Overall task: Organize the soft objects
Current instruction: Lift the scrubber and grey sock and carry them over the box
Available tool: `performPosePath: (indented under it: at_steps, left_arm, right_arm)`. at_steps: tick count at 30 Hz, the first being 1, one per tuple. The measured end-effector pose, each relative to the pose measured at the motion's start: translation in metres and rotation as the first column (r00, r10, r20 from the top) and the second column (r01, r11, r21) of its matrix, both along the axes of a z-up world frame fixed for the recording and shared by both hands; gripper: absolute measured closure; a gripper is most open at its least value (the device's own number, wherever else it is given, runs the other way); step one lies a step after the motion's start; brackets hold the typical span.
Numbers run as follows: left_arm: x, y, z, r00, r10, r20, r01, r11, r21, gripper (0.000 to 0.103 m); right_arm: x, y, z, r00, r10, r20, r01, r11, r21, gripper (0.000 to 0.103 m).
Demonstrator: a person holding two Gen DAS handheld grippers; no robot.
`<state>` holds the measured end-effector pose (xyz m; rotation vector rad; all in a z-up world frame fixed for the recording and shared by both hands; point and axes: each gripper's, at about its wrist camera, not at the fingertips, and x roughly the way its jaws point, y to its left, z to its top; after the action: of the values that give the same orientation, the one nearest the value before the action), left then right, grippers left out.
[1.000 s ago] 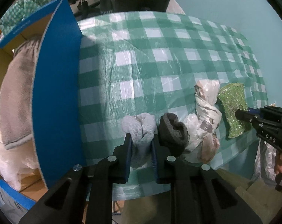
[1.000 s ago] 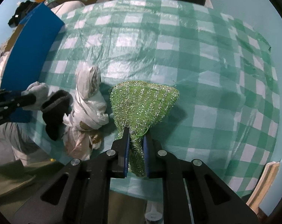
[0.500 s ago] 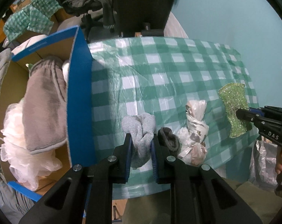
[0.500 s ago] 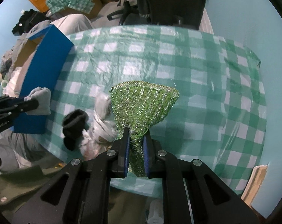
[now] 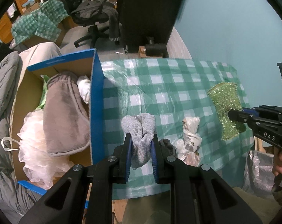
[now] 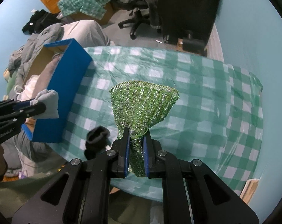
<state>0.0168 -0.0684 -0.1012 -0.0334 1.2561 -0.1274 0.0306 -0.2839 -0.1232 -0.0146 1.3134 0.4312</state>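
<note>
My left gripper (image 5: 141,149) is shut on a light grey rolled sock (image 5: 139,128), held in the air above the green checked table (image 5: 159,85). My right gripper (image 6: 136,145) is shut on a sparkly green scrubbing cloth (image 6: 142,102), also lifted off the table. Each gripper shows in the other's view: the right gripper (image 5: 234,114) with the green cloth (image 5: 226,102), the left gripper (image 6: 31,105) with the grey sock (image 6: 48,102). A dark grey sock (image 6: 96,138) and a knotted plastic bag (image 5: 190,140) lie on the table's near edge.
A blue cardboard box (image 5: 97,100) stands against the table's left side, holding a grey towel (image 5: 64,112), a white mesh pouf (image 5: 32,140) and a white cloth. An office chair (image 5: 96,18), a dark cabinet (image 5: 150,9) and piled clothing lie beyond the table. A person's hand (image 5: 280,162) grips the right handle.
Both grippers have risen with their loads, so the table and box look smaller and more of the room shows. The dark sock and the knotted bag stay on the table.
</note>
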Motion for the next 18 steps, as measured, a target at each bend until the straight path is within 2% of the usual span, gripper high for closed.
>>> performPosePath:
  at_steps: [18]
  left_arm:
    - [0.002,0.044,0.029,0.993,0.102,0.054,-0.103,0.995,0.004,0.084]
  right_arm:
    - [0.026,0.074,0.036,0.986,0.144,0.078,-0.149,0.988,0.053,0.092]
